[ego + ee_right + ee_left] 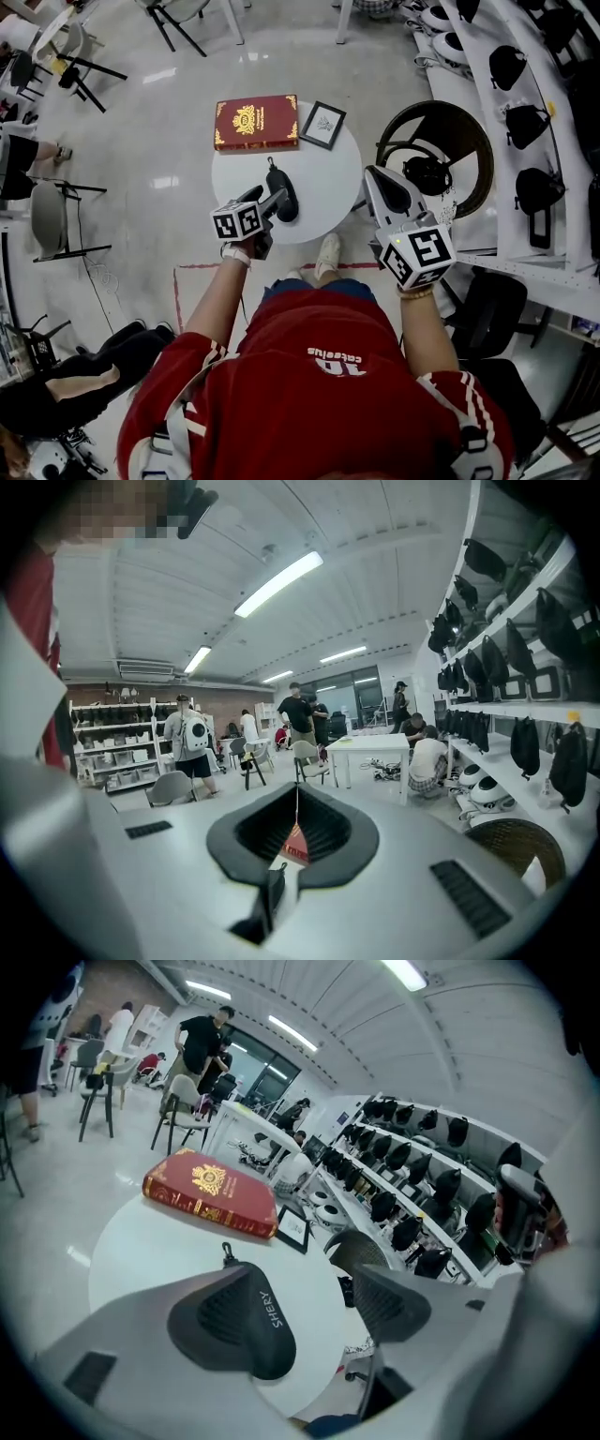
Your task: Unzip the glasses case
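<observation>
Glasses case (pixel 283 192) lies zipped on the round white surface (pixel 328 192), near a red book (pixel 255 122) and a small frame (pixel 322 124). Left claw (pixel 314 1297) gapes open at the case; right claw (pixel 296 836) is closed on nothing. Shelves (pixel 525 112) of dark bags line the room.

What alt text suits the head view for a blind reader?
From above, a person in red holds the left gripper at a black glasses case on a round white table, the right gripper off its right edge. A red book and framed picture lie at its far edge.
</observation>
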Action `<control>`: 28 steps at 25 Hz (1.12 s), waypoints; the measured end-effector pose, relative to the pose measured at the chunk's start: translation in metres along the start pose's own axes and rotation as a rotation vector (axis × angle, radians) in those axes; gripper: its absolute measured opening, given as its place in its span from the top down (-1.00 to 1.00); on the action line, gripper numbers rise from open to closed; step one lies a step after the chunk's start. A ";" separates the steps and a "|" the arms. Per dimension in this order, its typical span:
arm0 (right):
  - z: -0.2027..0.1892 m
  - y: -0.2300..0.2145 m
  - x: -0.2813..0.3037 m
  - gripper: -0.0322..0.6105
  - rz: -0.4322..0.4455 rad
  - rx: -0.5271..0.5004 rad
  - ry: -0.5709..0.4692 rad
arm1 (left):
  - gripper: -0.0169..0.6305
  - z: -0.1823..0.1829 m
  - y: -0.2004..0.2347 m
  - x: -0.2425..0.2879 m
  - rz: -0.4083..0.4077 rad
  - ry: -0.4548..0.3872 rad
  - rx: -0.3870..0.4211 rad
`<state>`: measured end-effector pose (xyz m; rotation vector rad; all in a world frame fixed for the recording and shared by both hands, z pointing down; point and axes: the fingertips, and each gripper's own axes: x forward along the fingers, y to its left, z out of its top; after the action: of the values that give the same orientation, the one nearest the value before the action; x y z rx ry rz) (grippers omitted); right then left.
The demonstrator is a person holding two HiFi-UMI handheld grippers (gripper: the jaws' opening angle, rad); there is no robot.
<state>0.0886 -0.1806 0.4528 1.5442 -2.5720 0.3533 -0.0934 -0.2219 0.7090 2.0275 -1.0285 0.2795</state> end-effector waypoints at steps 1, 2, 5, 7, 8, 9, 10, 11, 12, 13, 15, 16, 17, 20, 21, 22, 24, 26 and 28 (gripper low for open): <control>-0.002 -0.003 0.003 0.85 0.003 0.002 0.006 | -0.06 -0.006 0.007 0.006 0.013 0.016 -0.016; -0.003 -0.007 0.005 0.85 0.007 0.005 0.012 | -0.07 -0.012 0.012 0.012 0.025 0.030 -0.028; -0.008 -0.018 0.013 0.85 0.015 0.010 0.023 | -0.08 -0.026 0.027 0.029 0.055 0.061 -0.052; -0.012 -0.026 0.019 0.85 0.021 0.012 0.030 | -0.09 -0.035 0.038 0.040 0.076 0.082 -0.063; -0.014 -0.028 0.022 0.85 0.025 0.012 0.036 | -0.09 -0.039 0.043 0.045 0.085 0.093 -0.068; -0.016 -0.031 0.025 0.85 0.029 0.012 0.042 | -0.10 -0.043 0.048 0.050 0.094 0.103 -0.075; -0.018 -0.033 0.028 0.85 0.034 0.011 0.049 | -0.10 -0.047 0.053 0.055 0.104 0.113 -0.081; -0.020 -0.035 0.030 0.85 0.040 0.010 0.056 | -0.11 -0.050 0.058 0.059 0.114 0.122 -0.087; -0.021 -0.036 0.032 0.85 0.045 0.010 0.062 | -0.12 -0.053 0.063 0.062 0.124 0.130 -0.092; -0.023 -0.039 0.034 0.85 0.049 0.011 0.068 | -0.12 -0.056 0.066 0.066 0.133 0.139 -0.097; -0.026 -0.046 0.038 0.85 0.053 0.016 0.078 | -0.12 -0.061 0.072 0.075 0.146 0.154 -0.104; -0.027 -0.050 0.040 0.85 0.054 0.019 0.083 | -0.12 -0.062 0.073 0.079 0.149 0.161 -0.105; -0.028 -0.053 0.042 0.85 0.054 0.021 0.087 | -0.12 -0.064 0.073 0.083 0.152 0.168 -0.104; -0.031 -0.063 0.048 0.85 0.059 0.027 0.101 | -0.13 -0.067 0.074 0.093 0.163 0.186 -0.106; -0.032 -0.065 0.050 0.85 0.061 0.031 0.105 | -0.14 -0.068 0.074 0.096 0.165 0.192 -0.110; -0.033 -0.067 0.052 0.85 0.065 0.034 0.107 | -0.15 -0.068 0.074 0.098 0.168 0.198 -0.111; -0.034 -0.071 0.055 0.85 0.072 0.040 0.108 | -0.18 -0.069 0.073 0.102 0.186 0.213 -0.103; -0.034 -0.074 0.058 0.85 0.079 0.043 0.109 | -0.19 -0.070 0.071 0.104 0.206 0.222 -0.092; -0.036 -0.076 0.060 0.85 0.090 0.049 0.112 | -0.20 -0.072 0.068 0.106 0.223 0.234 -0.081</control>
<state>0.1265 -0.2568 0.5114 1.3844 -2.5692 0.5011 -0.0648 -0.2498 0.8483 1.7606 -1.0983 0.5698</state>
